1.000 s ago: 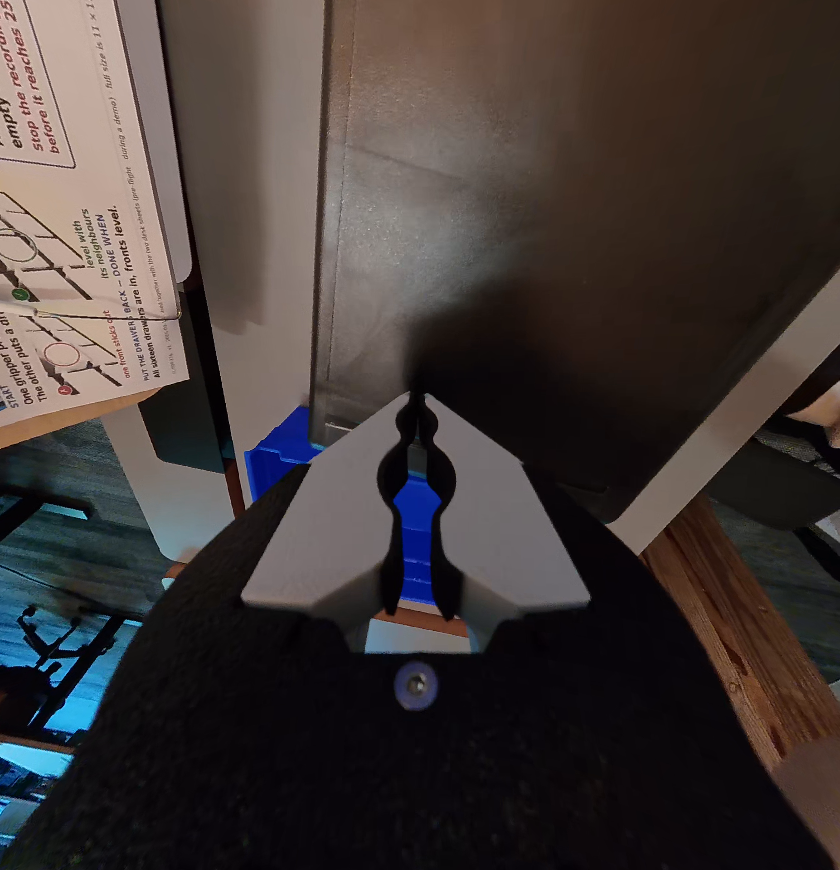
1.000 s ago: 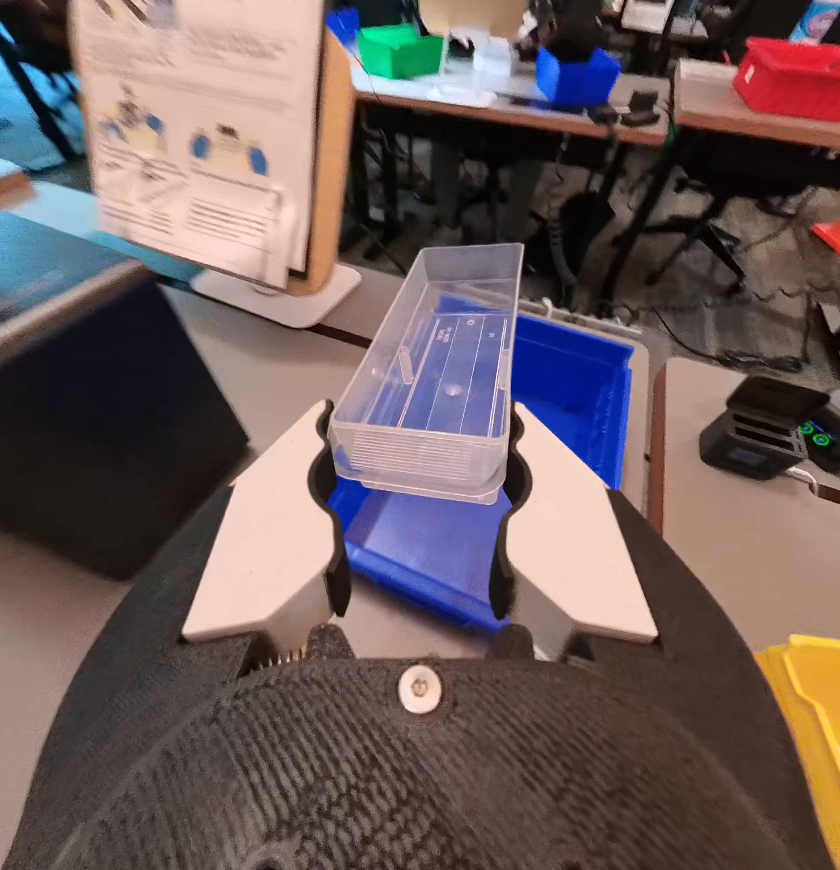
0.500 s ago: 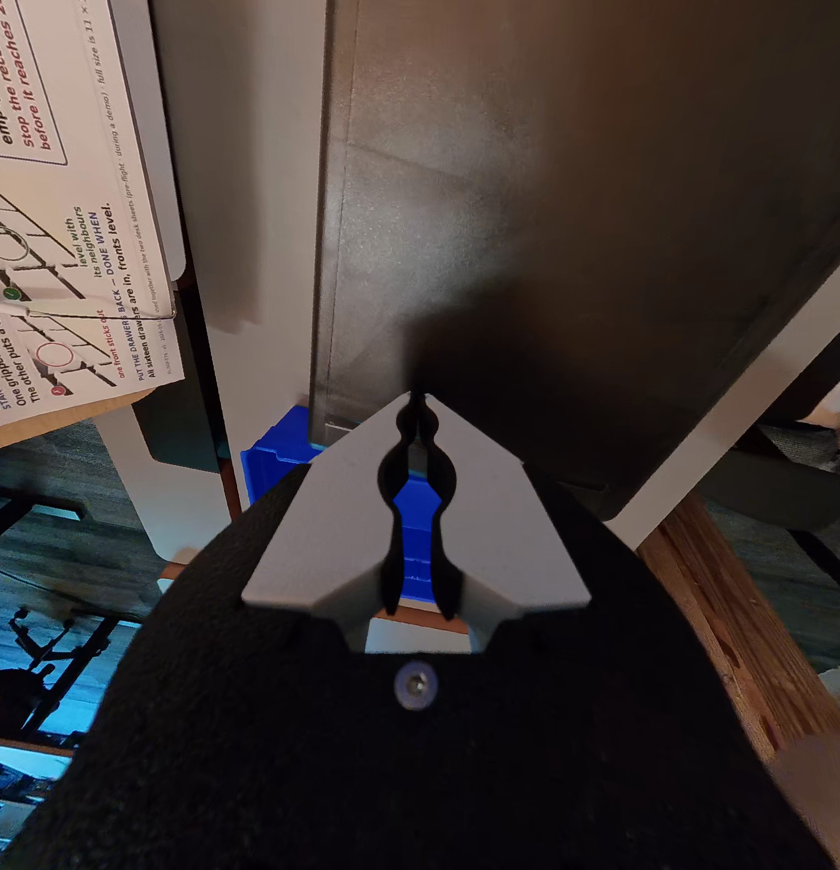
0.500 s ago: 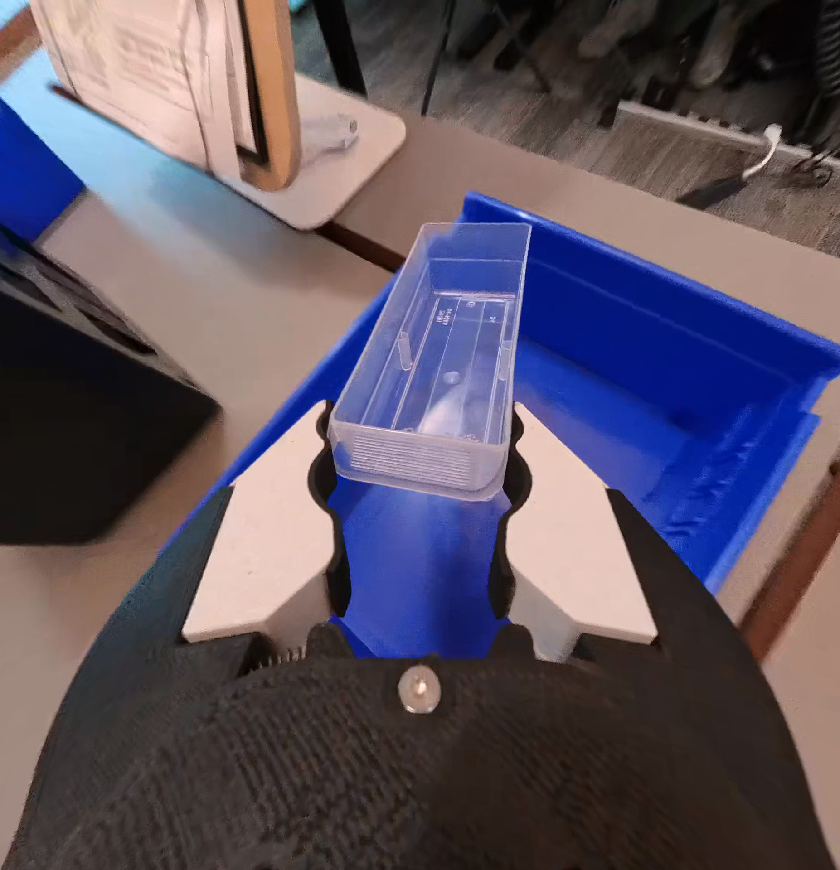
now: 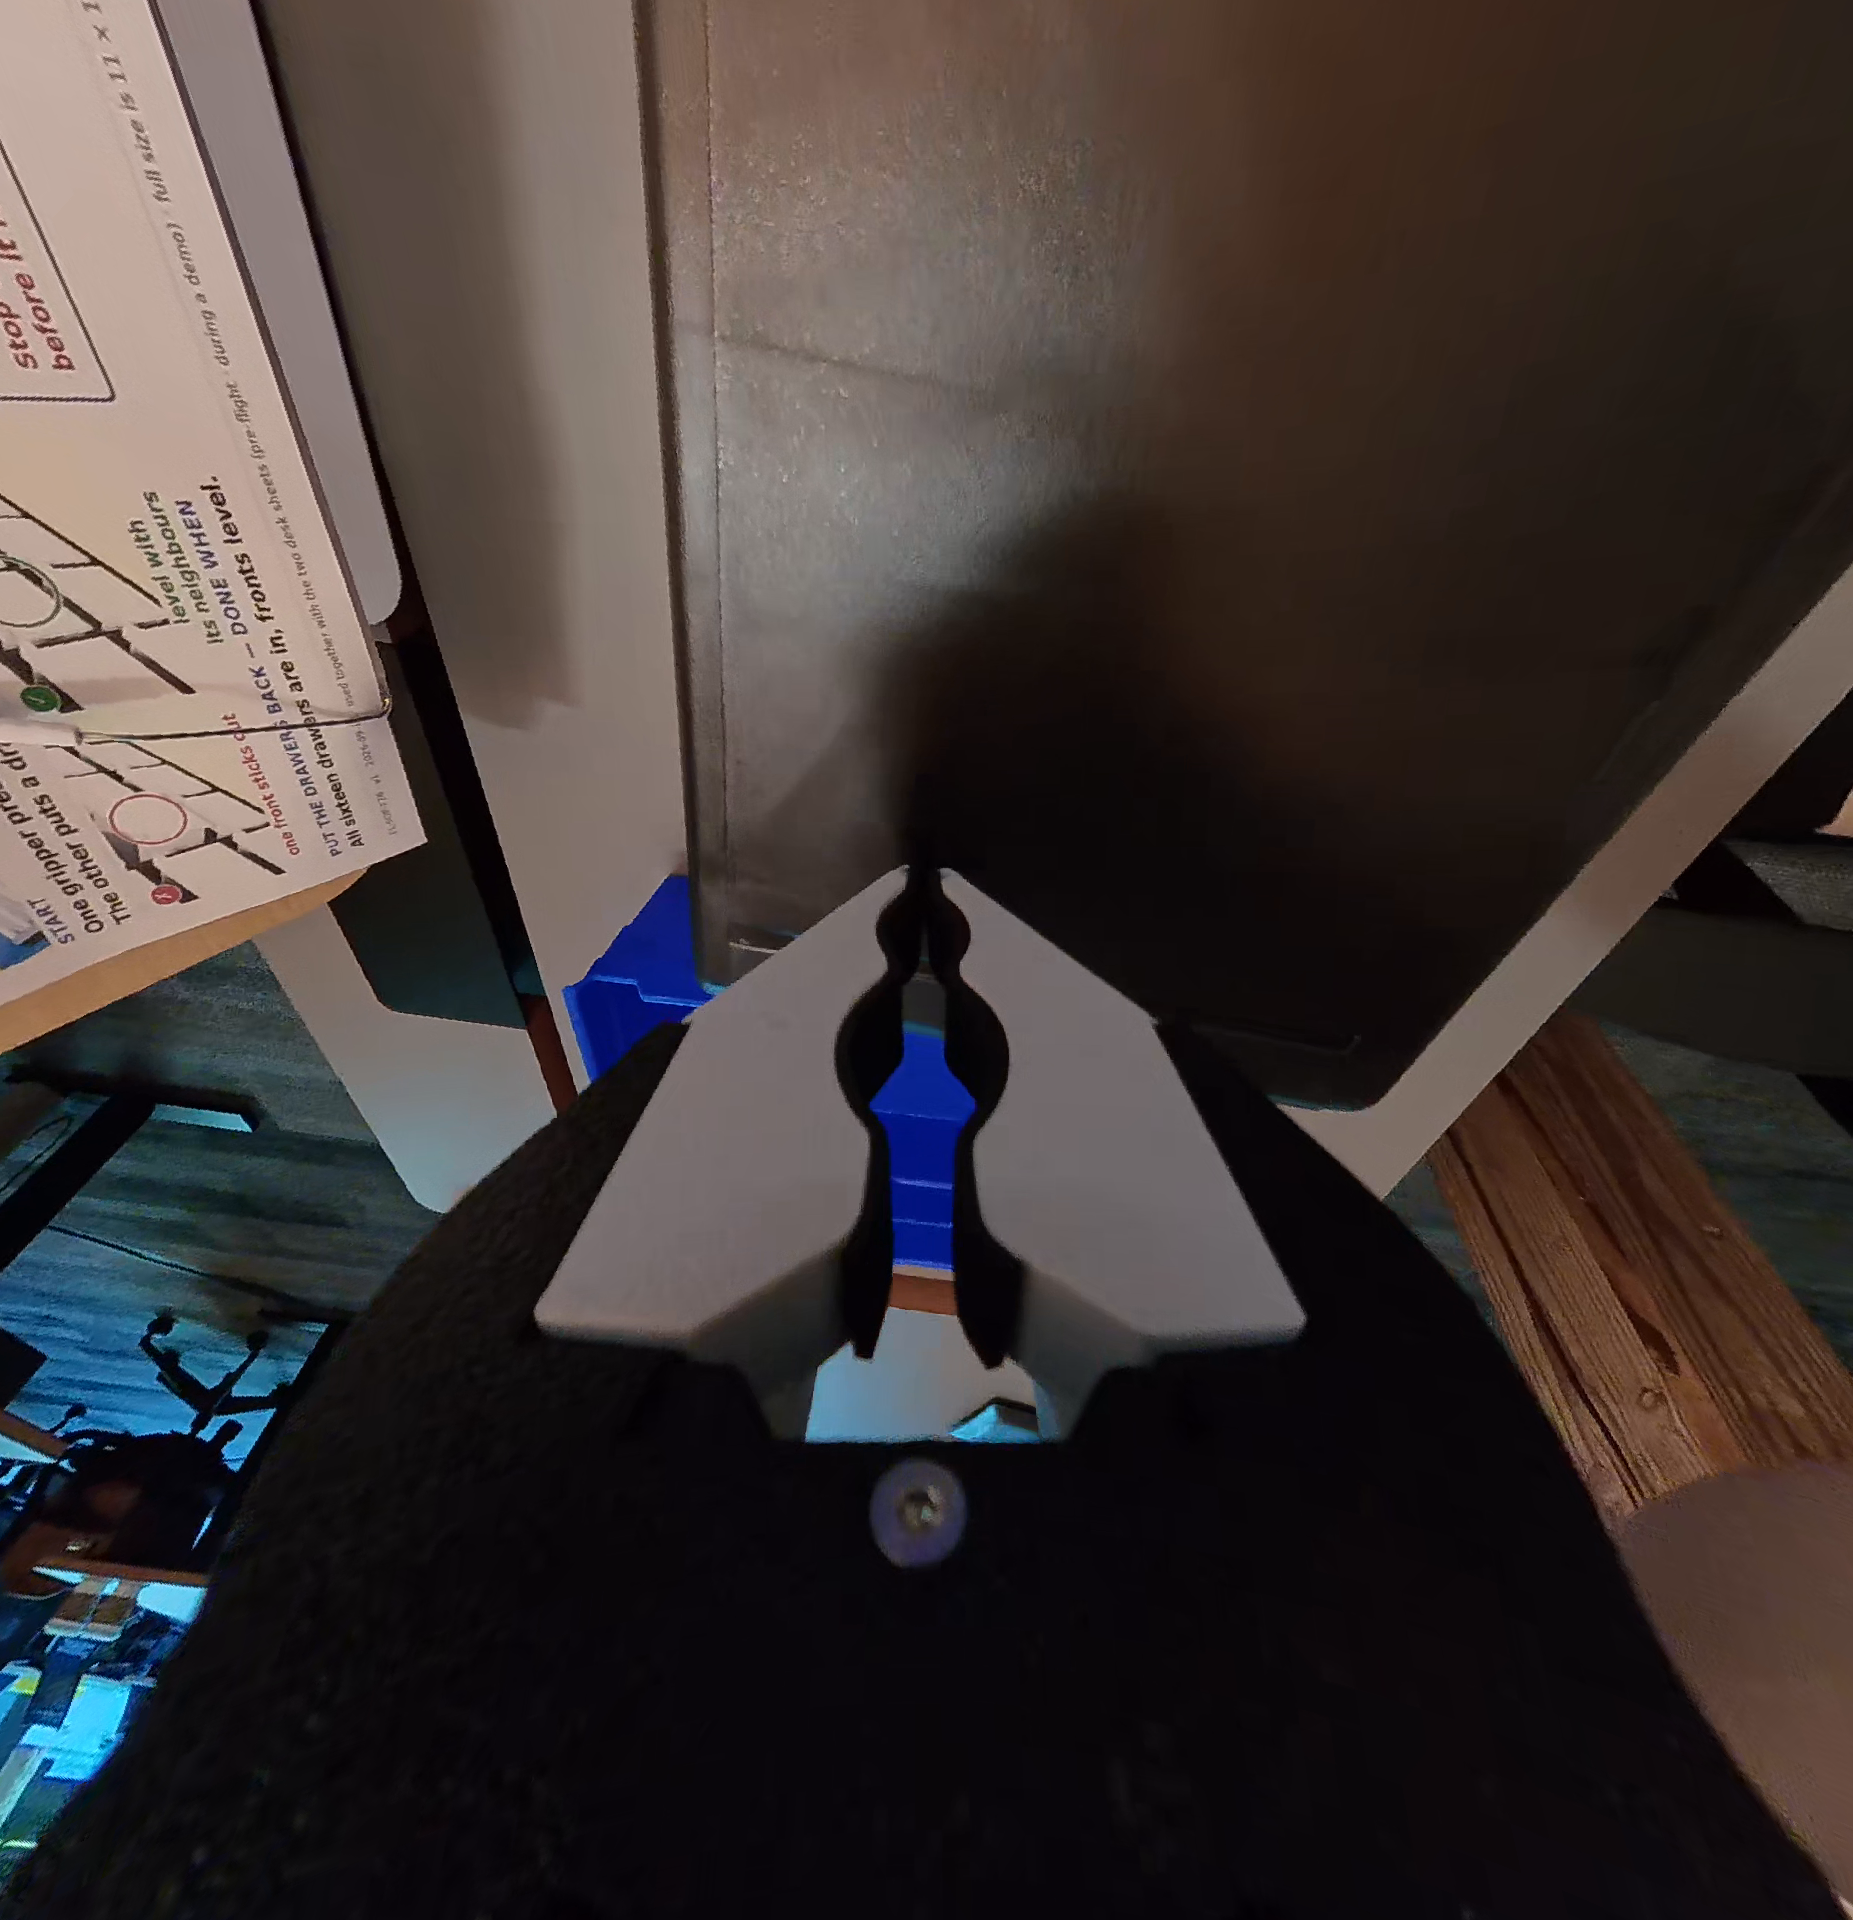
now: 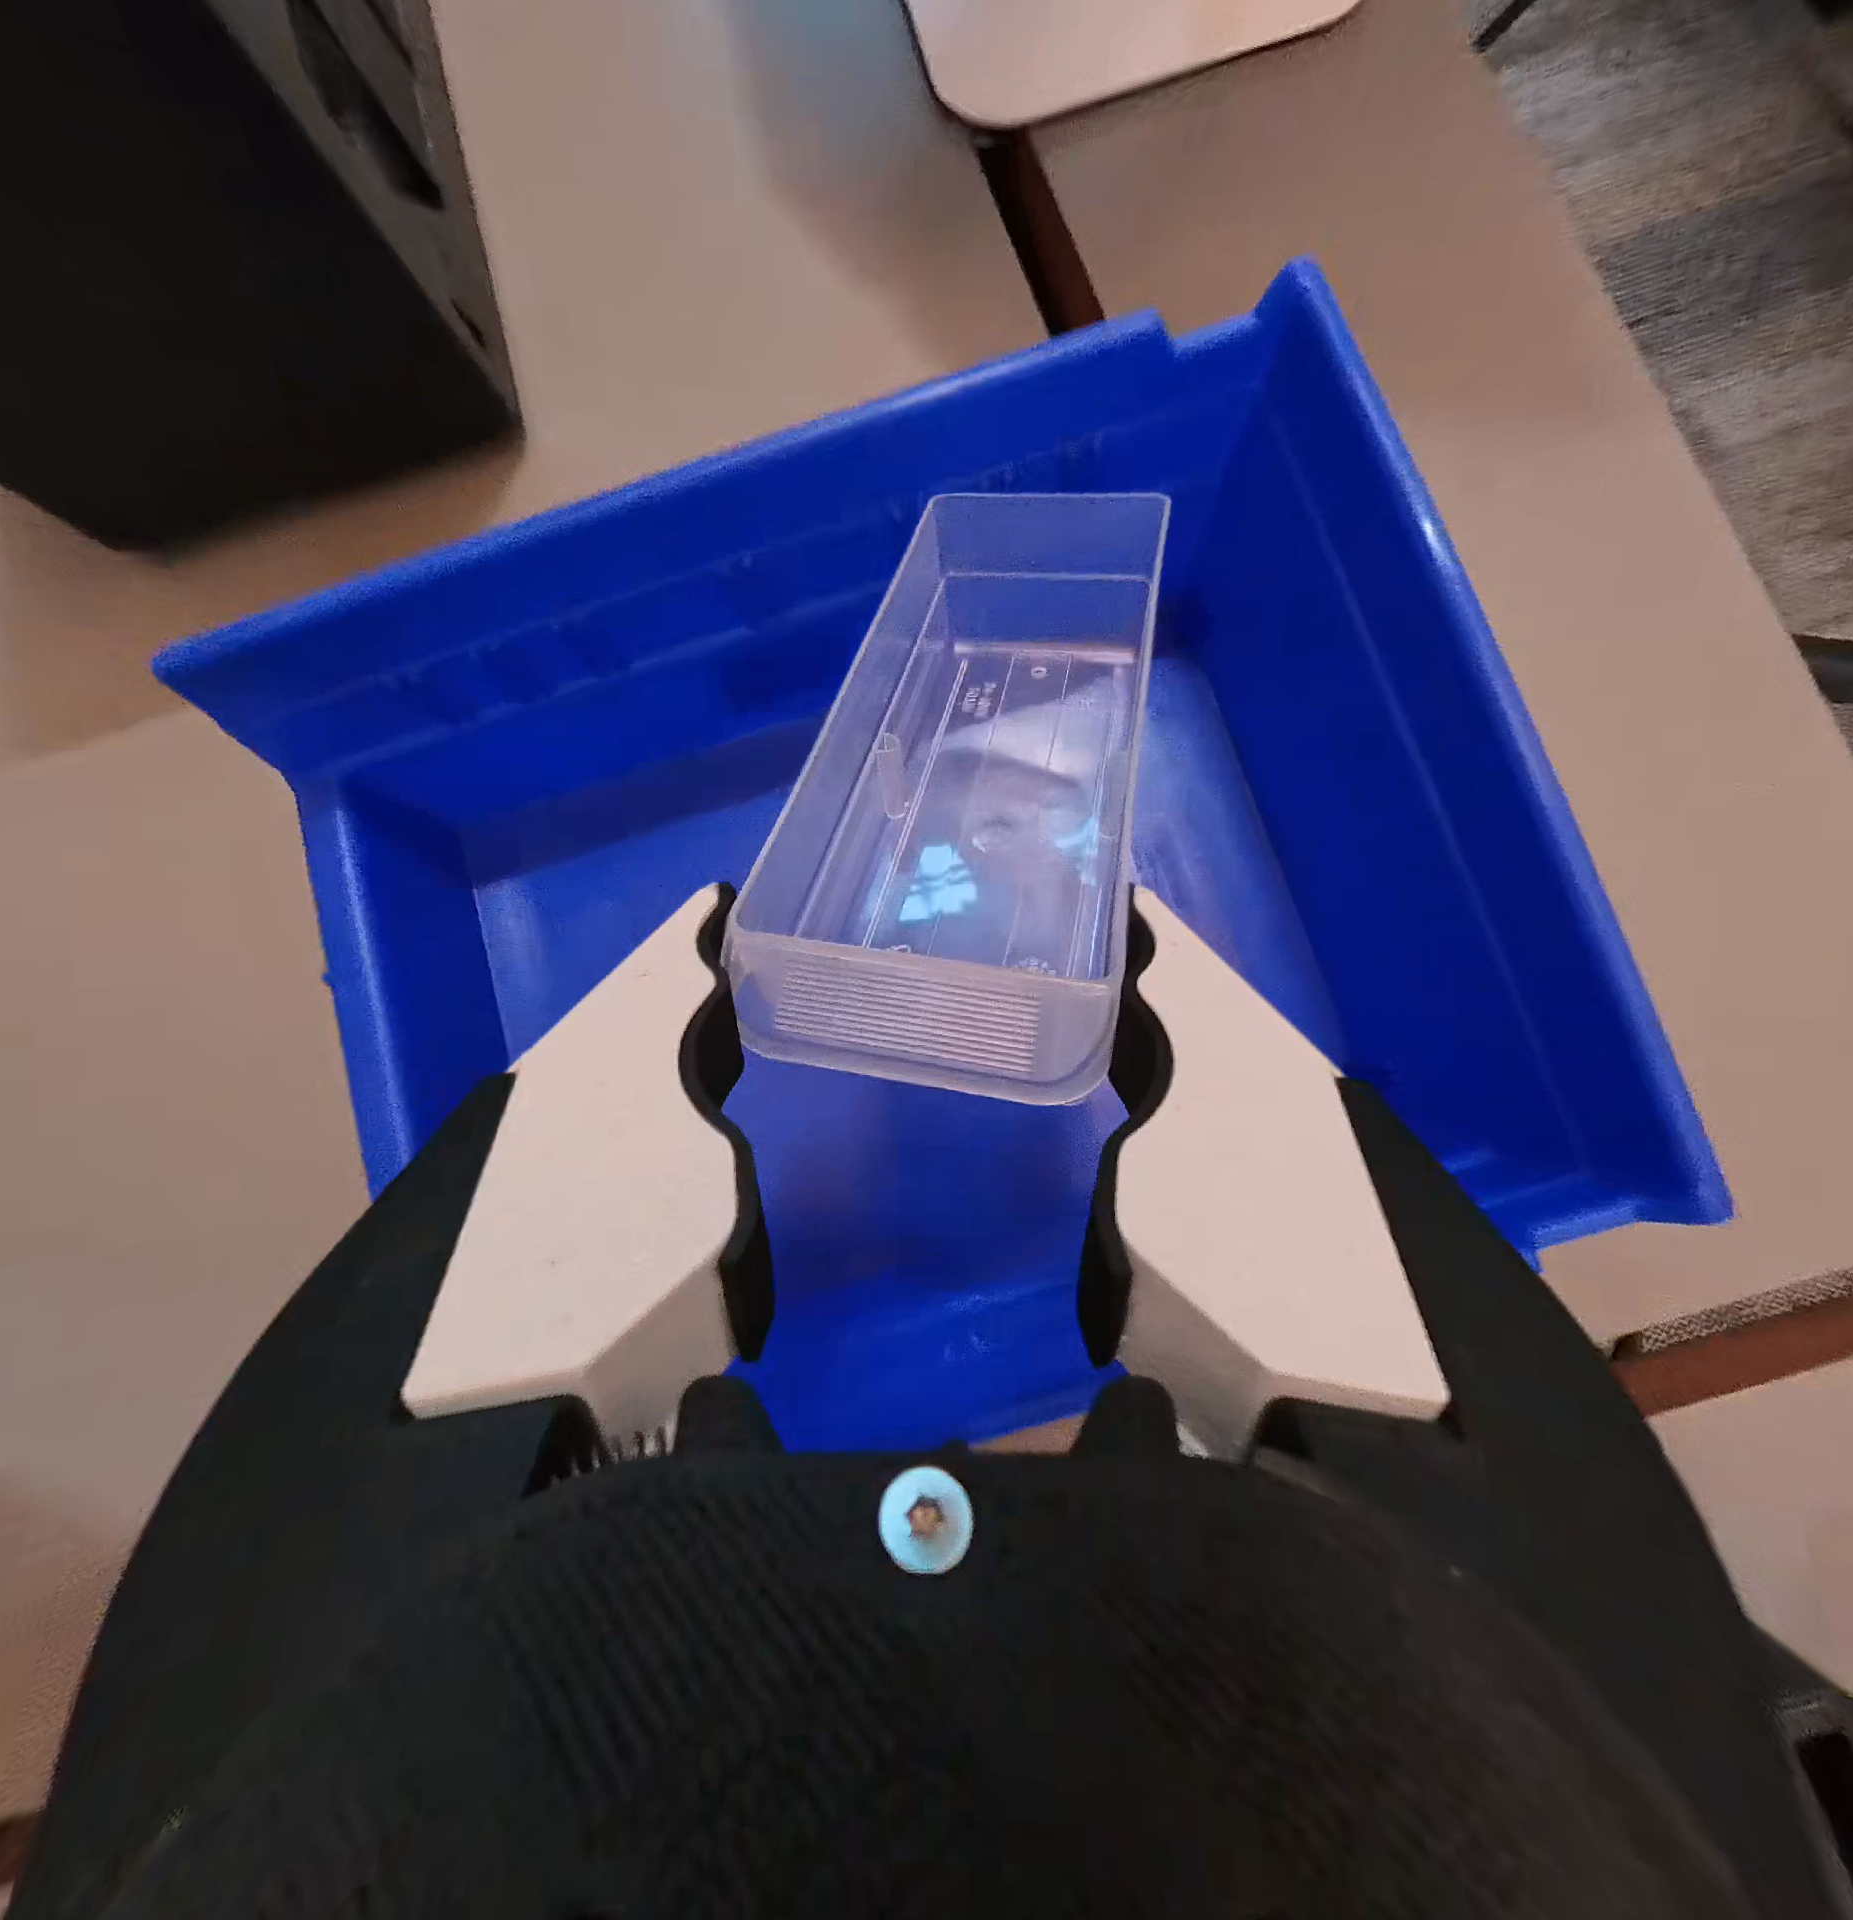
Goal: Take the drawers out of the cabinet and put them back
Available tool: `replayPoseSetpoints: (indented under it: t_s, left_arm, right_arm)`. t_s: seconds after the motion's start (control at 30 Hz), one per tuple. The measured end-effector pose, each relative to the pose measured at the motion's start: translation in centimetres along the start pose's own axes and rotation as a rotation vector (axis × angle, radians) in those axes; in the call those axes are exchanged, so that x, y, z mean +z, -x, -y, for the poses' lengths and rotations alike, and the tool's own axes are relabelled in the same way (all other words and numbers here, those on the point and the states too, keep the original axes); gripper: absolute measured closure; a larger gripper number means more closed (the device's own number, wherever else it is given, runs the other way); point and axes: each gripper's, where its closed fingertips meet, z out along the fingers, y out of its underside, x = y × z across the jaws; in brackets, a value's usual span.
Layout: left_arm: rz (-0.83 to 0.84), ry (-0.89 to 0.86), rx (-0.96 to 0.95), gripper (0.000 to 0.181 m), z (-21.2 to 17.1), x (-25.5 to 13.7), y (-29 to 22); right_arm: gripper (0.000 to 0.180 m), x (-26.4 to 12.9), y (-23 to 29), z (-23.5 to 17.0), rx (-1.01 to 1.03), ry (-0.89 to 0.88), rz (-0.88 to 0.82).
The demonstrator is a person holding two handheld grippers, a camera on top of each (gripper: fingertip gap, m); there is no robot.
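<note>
My right gripper (image 6: 922, 935) is shut on a clear plastic drawer (image 6: 963, 790), holding it by its ribbed front end. The drawer is empty and hangs tilted over the inside of a blue bin (image 6: 1421, 727). A corner of the black cabinet (image 6: 205, 260) shows at the upper left of the right wrist view. My left gripper (image 5: 923, 883) is shut and empty, its tips pressed against the cabinet's dark top panel (image 5: 1213, 416). The cabinet's drawer fronts are hidden in both views.
The blue bin (image 5: 631, 987) also peeks out beside the cabinet in the left wrist view. A printed instruction sheet on a stand (image 5: 153, 582) is at the left. The beige table (image 6: 153, 987) surrounds the bin. A wooden edge (image 5: 1628, 1299) lies at the right.
My right gripper has swung down over the blue bin with the clear drawer, and the view now looks steeply into the bin. The left gripper has stayed pressed on the cabinet.
</note>
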Motion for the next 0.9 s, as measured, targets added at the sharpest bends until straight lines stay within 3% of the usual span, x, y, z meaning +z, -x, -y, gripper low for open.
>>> replayPoseSetpoints:
  t_s: [0.03,0.53,0.77,0.9]
  left_arm:
    - [-0.001,0.003,0.004,0.181,0.0,0.0,0.0]
    - [-0.059,-0.052,0.012,0.181,0.0,0.0,0.1]
    - [-0.079,-0.066,0.006,0.181,0.0,0.0,0.1]
    - [-0.063,-0.011,0.028,0.181,0.0,0.0,0.1]
  right_arm:
    - [0.109,0.1,-0.5,-0.5,-0.021,0.021,0.010]
    - [0.108,4.1,-4.1,-3.3,-0.167,0.155,0.168]
    - [0.109,4.2,-6.2,-5.9,-0.193,0.427,0.125]
    - [0.108,4.0,-6.7,-7.5,-0.212,0.667,0.080]
